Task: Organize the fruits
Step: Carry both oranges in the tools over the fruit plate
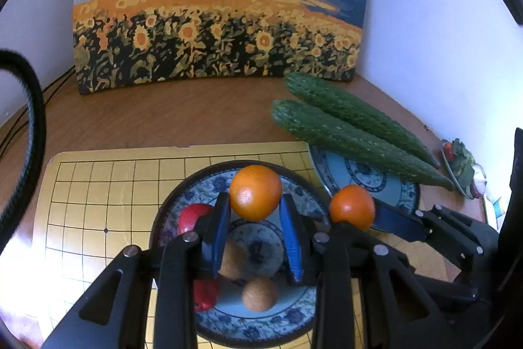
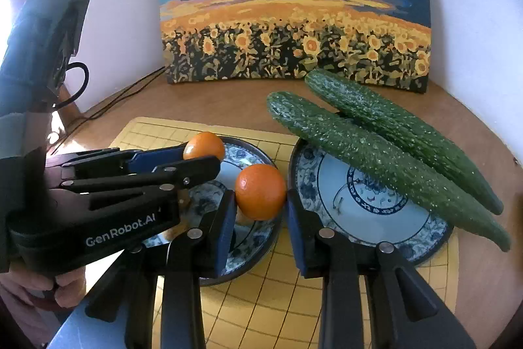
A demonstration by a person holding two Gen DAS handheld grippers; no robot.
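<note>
In the left wrist view my left gripper (image 1: 255,197) is shut on an orange (image 1: 255,190), held above a blue-patterned plate (image 1: 202,185). That plate holds two red fruits (image 1: 193,216) and two brown round fruits (image 1: 260,293). My right gripper (image 1: 354,211) comes in from the right, shut on a second orange (image 1: 352,206). In the right wrist view the right gripper (image 2: 260,195) grips its orange (image 2: 260,190) over the gap between the two plates. The left gripper (image 2: 202,152) holds its orange (image 2: 204,144) over the left plate (image 2: 251,152). Two cucumbers (image 2: 376,159) lie across the right plate (image 2: 359,208).
A yellow grid mat (image 1: 98,201) lies under the plates on a wooden table (image 1: 163,113). A sunflower painting (image 1: 219,5) leans on the back wall, with cables (image 2: 130,90) at its left. A small dish (image 1: 461,165) sits at the far right. A person's hand (image 2: 49,287) grips the left handle.
</note>
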